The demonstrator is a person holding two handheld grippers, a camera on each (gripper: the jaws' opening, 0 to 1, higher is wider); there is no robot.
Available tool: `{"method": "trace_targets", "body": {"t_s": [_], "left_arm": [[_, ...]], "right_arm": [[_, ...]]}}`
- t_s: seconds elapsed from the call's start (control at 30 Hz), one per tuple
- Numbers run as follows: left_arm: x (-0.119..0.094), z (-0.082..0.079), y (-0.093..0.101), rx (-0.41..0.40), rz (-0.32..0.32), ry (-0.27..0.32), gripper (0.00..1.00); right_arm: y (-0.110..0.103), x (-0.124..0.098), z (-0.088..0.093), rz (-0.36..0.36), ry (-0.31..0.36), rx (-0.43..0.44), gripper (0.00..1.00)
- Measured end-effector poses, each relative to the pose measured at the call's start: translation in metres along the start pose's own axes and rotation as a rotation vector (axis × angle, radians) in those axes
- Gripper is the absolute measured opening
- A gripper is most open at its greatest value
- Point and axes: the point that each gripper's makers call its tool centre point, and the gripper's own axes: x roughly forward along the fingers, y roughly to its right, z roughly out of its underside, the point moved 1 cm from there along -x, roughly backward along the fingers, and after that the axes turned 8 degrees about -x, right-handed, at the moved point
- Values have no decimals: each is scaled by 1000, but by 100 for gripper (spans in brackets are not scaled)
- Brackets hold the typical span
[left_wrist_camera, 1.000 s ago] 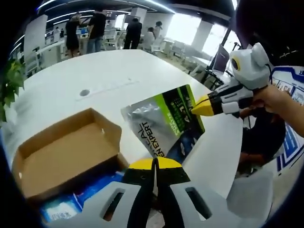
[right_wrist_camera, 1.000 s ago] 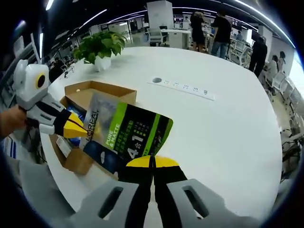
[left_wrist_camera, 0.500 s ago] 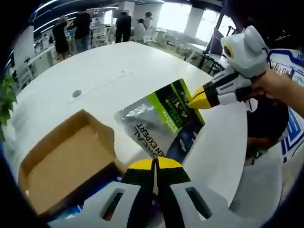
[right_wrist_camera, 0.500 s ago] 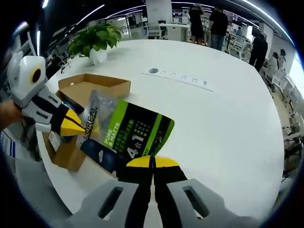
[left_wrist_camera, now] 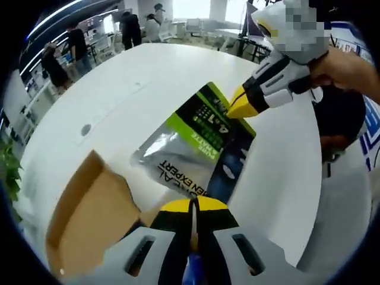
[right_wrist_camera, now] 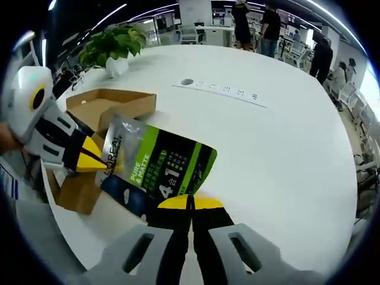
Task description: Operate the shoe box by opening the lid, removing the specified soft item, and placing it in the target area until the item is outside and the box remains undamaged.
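A silver, green and black soft pouch [left_wrist_camera: 199,145] hangs over the white table [left_wrist_camera: 136,77], stretched between both grippers. My left gripper [left_wrist_camera: 193,206] is shut on the pouch's silver end; in the right gripper view it comes in from the left [right_wrist_camera: 90,161]. My right gripper [right_wrist_camera: 191,202] is shut on the pouch's [right_wrist_camera: 157,172] dark end; in the left gripper view it reaches in from the upper right [left_wrist_camera: 237,110], held by a hand. The open cardboard shoe box [left_wrist_camera: 89,214] lies beside the pouch, and in the right gripper view the box [right_wrist_camera: 110,104] sits behind it.
A potted plant [right_wrist_camera: 113,44] stands at the table's far end. A socket strip [right_wrist_camera: 219,89] is set into the table top [right_wrist_camera: 279,154]. Several people [right_wrist_camera: 270,24] stand far behind, among desks and chairs. The table edge runs close under the grippers.
The left gripper view has rolled and swung, so the box has slid to its lower left. The pouch stays gripped at both ends; in the right gripper view it has barely shifted.
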Motion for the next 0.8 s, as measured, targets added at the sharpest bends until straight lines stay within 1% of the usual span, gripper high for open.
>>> {"method": "trace_targets", "body": {"t_s": [0.03,0.13,0.23,0.5,0.63,0.8], "left_arm": [[2,1,0,23,-5,-10,0],[7,2,0,31,-11,-30,0],[12,6,2,68,-19,-54,0],[21,9,2,109,-19,-82,0],[23,9,-1,159,-43,-96,0],[23,8,-3,176,-51,-101,0]], "right_arm": [[0,0,0,0,0,1,0],[1,3,5,-5,-5,5,0],[1,5,6,-5,-1,3,0],[3,15,13,-3,-5,22,0],[2,18,16,-2,-2,24,0],[2,22,20,-7,-3,39,0]]}}
